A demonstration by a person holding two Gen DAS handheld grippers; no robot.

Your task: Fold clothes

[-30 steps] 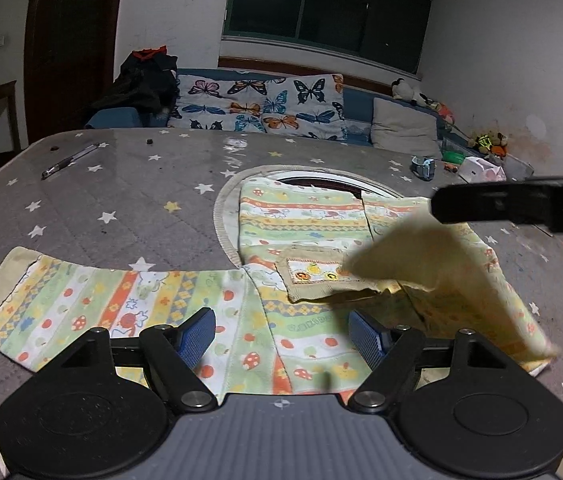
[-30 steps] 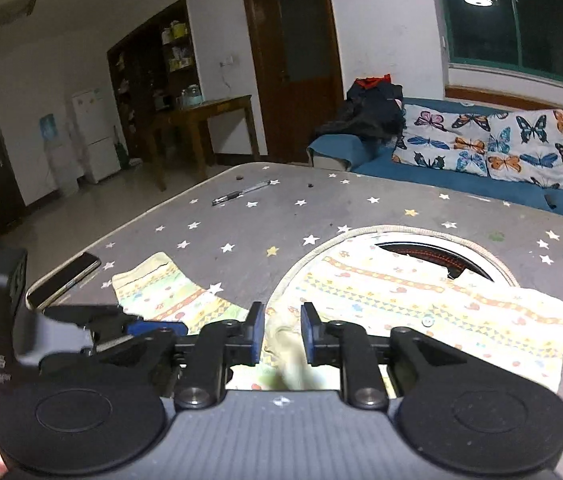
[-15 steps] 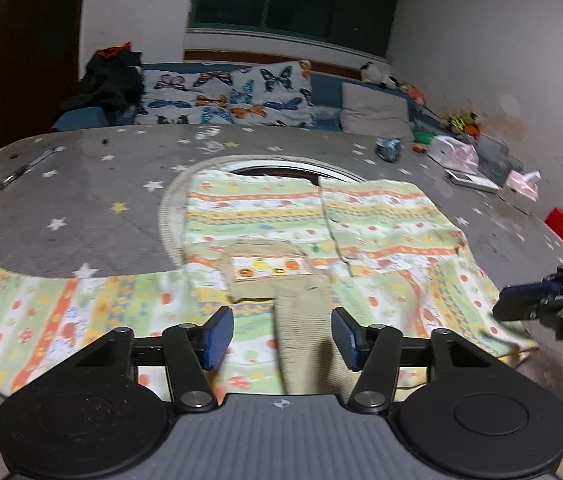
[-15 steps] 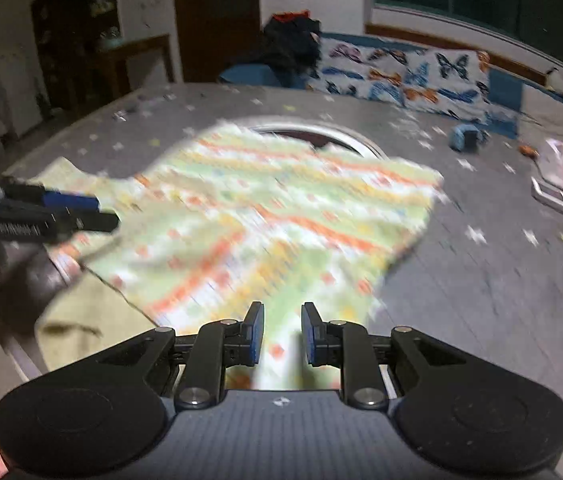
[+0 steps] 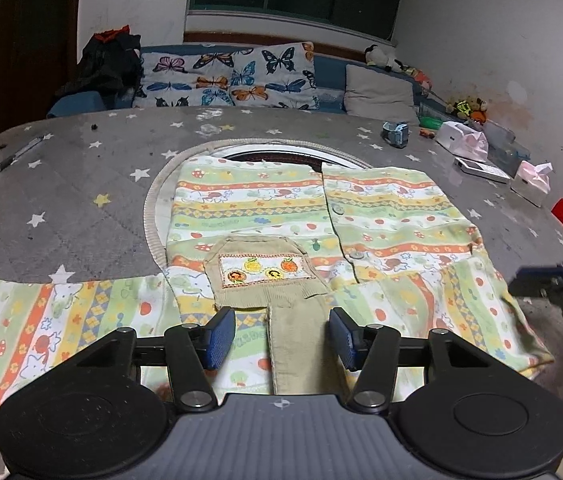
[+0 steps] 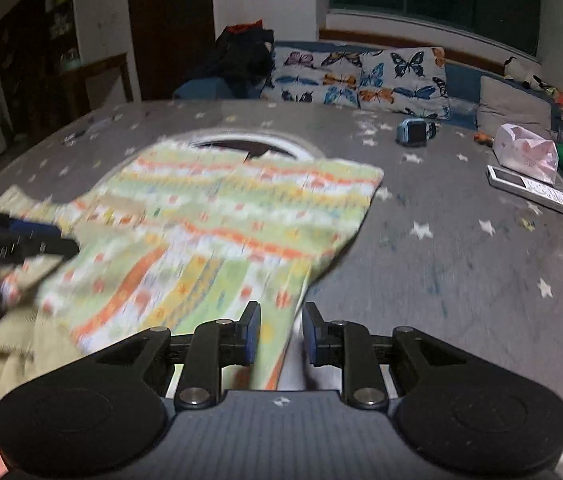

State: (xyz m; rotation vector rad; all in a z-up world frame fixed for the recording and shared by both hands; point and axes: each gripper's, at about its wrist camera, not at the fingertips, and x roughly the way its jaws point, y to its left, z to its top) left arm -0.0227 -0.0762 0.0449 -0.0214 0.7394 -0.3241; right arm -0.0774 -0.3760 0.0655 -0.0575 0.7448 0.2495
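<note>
Soft cotton, so the striped baby top (image 5: pixel 281 216) lying flat across the ring (image 5: pixel 153 200) on the starry table cover (image 5: pixel 61 184) looks light and floppy, best pinched at a cuff or hem corner. The left gripper (image 5: pixel 281 332) hangs open over the khaki collar strip (image 5: pixel 293 344), gripping nothing. Only the left view shows the other sleeve (image 5: pixel 41 320) spread out left of the ring, while the blurry right view shows the right gripper (image 6: pixel 279 332) nearly together with the right sleeve's (image 6: pixel 241 280) edge between its pads, though I can't tell if it's actually clamped.

Left gripper (image 5: pixel 282 334): black linked arms, silver pivot screws, blue ribbed pads (image 5: pixel 221 336); right gripper (image 6: pixel 279 334) alike, round black discs behind, ridged grey body between.
</note>
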